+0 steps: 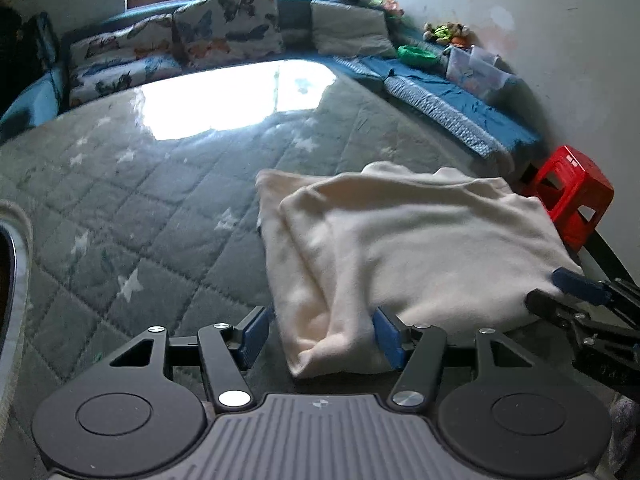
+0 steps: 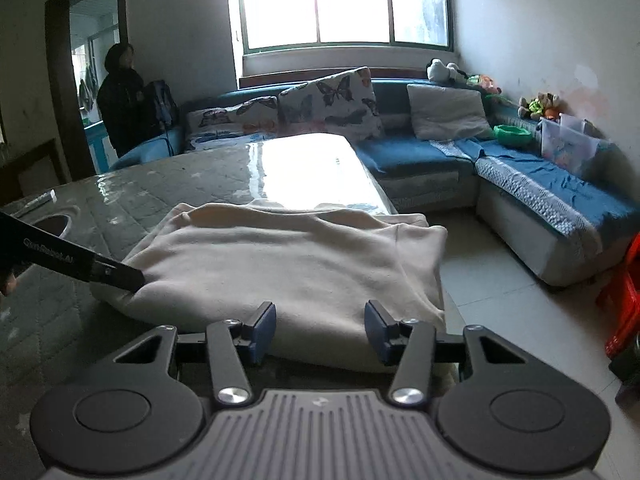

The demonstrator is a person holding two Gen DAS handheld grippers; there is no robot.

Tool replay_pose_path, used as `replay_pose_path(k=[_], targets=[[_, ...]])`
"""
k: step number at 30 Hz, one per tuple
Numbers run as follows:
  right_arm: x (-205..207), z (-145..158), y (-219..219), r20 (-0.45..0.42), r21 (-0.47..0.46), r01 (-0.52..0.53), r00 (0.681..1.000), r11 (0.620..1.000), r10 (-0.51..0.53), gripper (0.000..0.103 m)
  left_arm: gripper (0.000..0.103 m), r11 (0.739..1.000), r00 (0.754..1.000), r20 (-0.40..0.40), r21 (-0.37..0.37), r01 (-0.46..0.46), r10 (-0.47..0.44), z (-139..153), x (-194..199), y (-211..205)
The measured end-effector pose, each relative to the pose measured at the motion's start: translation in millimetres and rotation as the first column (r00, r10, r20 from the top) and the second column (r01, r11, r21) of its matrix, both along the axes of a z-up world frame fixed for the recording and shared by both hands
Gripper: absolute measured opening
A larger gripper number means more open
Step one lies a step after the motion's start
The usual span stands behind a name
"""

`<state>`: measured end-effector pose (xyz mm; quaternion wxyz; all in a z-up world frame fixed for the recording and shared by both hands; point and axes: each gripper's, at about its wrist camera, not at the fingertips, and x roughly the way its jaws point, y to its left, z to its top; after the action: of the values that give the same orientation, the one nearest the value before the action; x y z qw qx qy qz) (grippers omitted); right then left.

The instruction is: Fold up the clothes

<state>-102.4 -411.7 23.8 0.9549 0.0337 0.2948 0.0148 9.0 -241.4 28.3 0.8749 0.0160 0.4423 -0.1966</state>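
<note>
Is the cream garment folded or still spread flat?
Folded: the cream garment lies as a compact, layered rectangle on the table, a doubled edge showing at its near corner.

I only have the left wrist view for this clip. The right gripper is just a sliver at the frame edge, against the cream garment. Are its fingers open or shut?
Observer: Open. In the right wrist view, the right gripper has its fingers apart, astride the near edge of the cream garment.
Operator: Does the garment lie fully on the table on that side?
Observer: It seems not. Its right-hand edge appears to droop over the edge of the table toward the tiled floor.
Operator: Anyone else in the room?
Observer: Yes, a person in dark clothes stands by the doorway, beyond the table.
</note>
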Motion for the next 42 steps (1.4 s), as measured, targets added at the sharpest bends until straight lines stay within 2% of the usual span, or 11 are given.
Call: replay_pose_path(k=[4, 7, 13, 16, 23, 27, 42], targets=[[-3.3, 2.0, 7.3, 0.003, -0.003, -0.012, 1.0, 1.0, 0.012, 0.052, 0.064, 1.0, 1.0, 0.012, 0.002, 0.007, -0.007, 5.6, -4.4, 1.7], [-6.0, 4.0, 13.0, 0.007, -0.006, -0.021, 1.0, 1.0, 0.021, 0.059, 0.071, 1.0, 1.0, 0.021, 0.001, 0.008, -0.008, 9.3, -9.6, 4.2], [-11.3, 7.8, 24.3, 0.014, -0.012, -0.04, 0.999, 0.999, 0.04, 0.083, 0.084, 1.0, 0.999, 0.034, 0.0, 0.003, -0.003, 14.2, -20.4, 11.8], [-13.9, 9.8, 30.0, 0.017, -0.014, -0.049, 0.999, 0.999, 0.049, 0.087, 0.092, 1.0, 0.999, 0.037, -0.001, -0.004, 0.004, 14.4, -25.3, 18.4], [-20.2, 13.8, 43.8, 0.023, -0.025, -0.07, 0.997, 0.997, 0.071, 0.103, 0.099, 1.0, 0.999, 0.035, 0.0, -0.026, 0.026, 12.3, -37.3, 37.2], [-23.8, 14.1, 53.7, 0.018, -0.045, -0.081, 0.997, 0.996, 0.081, 0.103, 0.103, 0.999, 0.998, 0.03, 0.0, -0.049, 0.049, 11.0, -43.2, 48.6], [-36.0, 10.1, 84.6, -0.006, -0.061, -0.096, 0.995, 0.993, 0.096, 0.103, 0.103, 0.995, 0.995, 0.004, 0.006, -0.101, 0.101, 6.1, -66.8, 74.4]])
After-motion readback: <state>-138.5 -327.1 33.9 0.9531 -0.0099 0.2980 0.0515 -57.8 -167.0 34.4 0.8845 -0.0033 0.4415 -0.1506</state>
